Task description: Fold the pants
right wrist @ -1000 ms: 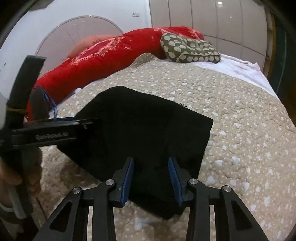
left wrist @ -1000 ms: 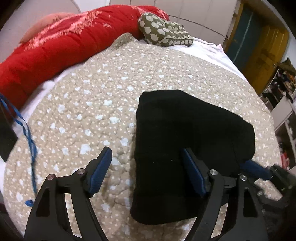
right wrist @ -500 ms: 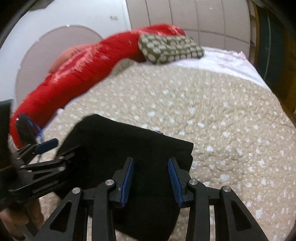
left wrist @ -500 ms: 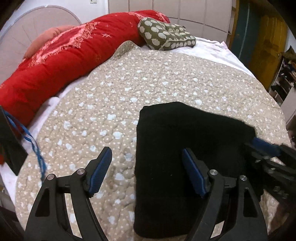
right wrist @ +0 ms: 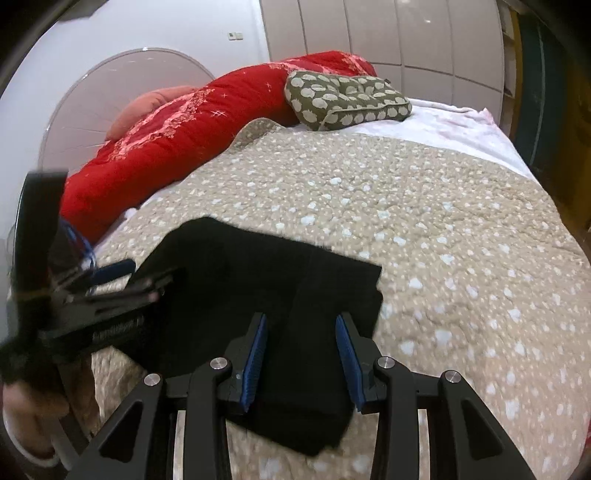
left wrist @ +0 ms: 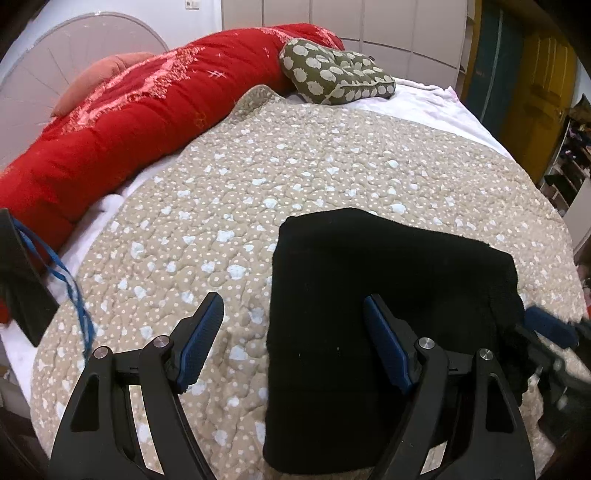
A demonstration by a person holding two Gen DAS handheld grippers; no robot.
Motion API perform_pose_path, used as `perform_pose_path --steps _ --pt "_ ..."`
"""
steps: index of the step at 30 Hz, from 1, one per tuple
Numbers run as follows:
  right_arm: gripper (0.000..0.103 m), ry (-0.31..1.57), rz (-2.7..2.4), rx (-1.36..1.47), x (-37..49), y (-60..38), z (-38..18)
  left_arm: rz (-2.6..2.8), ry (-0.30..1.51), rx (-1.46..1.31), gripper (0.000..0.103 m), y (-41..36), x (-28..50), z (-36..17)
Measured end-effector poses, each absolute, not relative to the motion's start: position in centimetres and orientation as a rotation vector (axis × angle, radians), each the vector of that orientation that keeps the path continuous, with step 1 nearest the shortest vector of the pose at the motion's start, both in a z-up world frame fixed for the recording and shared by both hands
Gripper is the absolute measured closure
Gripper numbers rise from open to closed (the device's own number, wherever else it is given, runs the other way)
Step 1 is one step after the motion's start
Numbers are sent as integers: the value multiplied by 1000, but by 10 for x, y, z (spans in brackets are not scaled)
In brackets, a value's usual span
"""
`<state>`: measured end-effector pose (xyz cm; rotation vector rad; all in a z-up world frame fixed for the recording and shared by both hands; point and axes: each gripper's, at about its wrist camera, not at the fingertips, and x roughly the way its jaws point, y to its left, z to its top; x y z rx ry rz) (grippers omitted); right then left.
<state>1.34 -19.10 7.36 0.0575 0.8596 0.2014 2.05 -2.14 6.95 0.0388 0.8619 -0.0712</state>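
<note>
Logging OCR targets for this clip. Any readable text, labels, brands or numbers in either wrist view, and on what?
No text reads cleanly in either view.
Pale lettering on the side of the left gripper, seen from the right wrist: motion-blurred, unreadable.
Small plate on the white wall: too small to tell if it carries text.
Black pants, beige quilt, red comforter and green pillow: patterns only, no lettering.

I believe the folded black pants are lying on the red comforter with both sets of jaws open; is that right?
Not quite: the black pants lie on the beige spotted quilt, not the red comforter, which sits along the far edge. The left wrist view shows this. Both the left gripper and right gripper are indeed open.
</note>
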Motion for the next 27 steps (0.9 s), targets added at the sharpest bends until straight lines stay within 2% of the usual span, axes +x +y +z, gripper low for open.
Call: perform_pose_path --steps 4,11,27 --pt "65 872 194 52 8 -190 59 -63 852 53 24 -24 10 73" --pt "65 823 166 57 -7 -196 86 -53 817 47 24 -26 -15 83" --pt "64 789 130 97 -43 -209 99 -58 778 46 24 -36 -53 94"
